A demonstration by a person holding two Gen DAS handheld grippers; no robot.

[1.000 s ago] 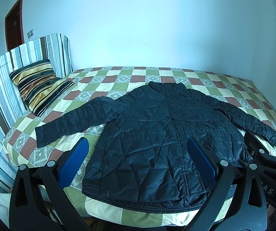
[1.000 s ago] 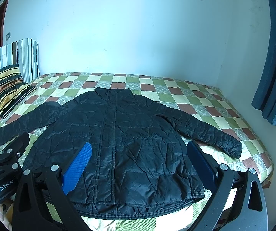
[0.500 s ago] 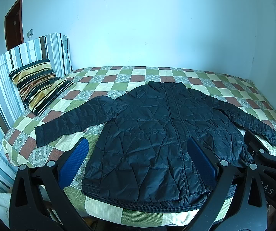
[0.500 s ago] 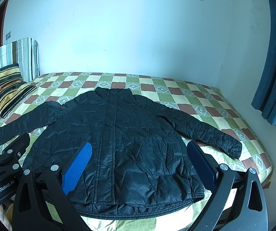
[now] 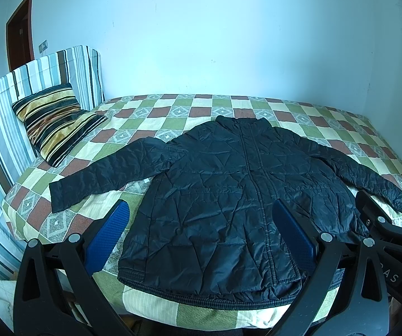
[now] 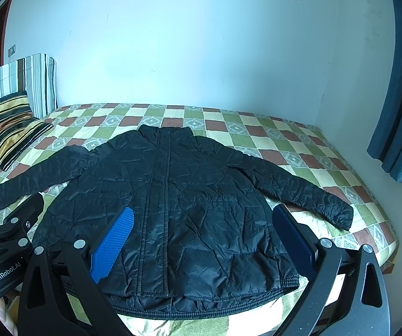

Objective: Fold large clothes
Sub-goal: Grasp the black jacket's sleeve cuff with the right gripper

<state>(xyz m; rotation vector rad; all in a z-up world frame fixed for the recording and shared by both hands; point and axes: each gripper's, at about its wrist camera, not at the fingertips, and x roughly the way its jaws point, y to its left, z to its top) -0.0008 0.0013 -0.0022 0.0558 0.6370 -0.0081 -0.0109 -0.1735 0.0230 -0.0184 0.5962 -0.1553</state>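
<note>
On the checked bed (image 5: pixel 229 103) the black jacket (image 5: pixel 229 190) lies flat, sleeves spread, and both the left gripper (image 5: pixel 201 238) and right gripper (image 6: pixel 201 240) hover wide open and empty near its hem, so best pinch a sleeve cuff first.

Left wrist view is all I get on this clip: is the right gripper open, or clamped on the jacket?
Observer: Open. The right gripper has its blue pads wide apart with nothing between them, over the jacket hem.
Operator: What is the dark strip at my far right edge?
Observer: A blue curtain, hanging beyond the bed.
Operator: Does the sleeve on that side hang off the bed?
Observer: No. Its cuff lies on the bed, short of the edge.
</note>
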